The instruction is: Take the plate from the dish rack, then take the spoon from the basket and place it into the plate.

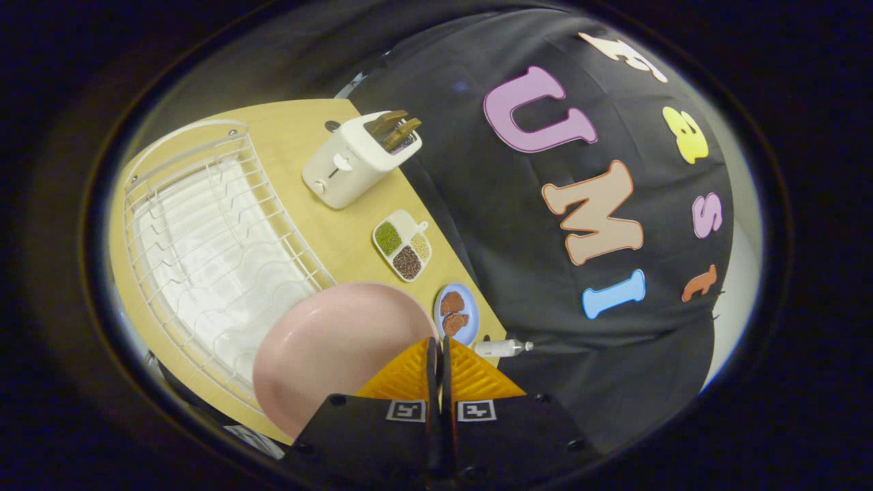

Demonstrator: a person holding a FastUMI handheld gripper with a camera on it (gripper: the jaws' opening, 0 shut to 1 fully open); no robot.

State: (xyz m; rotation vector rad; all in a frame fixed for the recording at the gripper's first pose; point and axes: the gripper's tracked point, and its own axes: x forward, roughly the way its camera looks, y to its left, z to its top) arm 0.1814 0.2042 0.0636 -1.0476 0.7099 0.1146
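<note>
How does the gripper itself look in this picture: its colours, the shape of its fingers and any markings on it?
The gripper has two orange fingers with ribbed faces; they narrow toward the tips, so together they form a triangle. Thin black edges run along the seam between them. Behind them sits a black body, and it carries two small square black-and-white marker tags, one on each side.

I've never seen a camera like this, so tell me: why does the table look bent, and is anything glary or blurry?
In the gripper view, the fisheye lens bows the table edge and the dish rack; glare whitens the tray under the rack's wires; the pink plate, pinched at its rim by the hand-held gripper, looks softly blurred, while the toaster is sharp.
</note>
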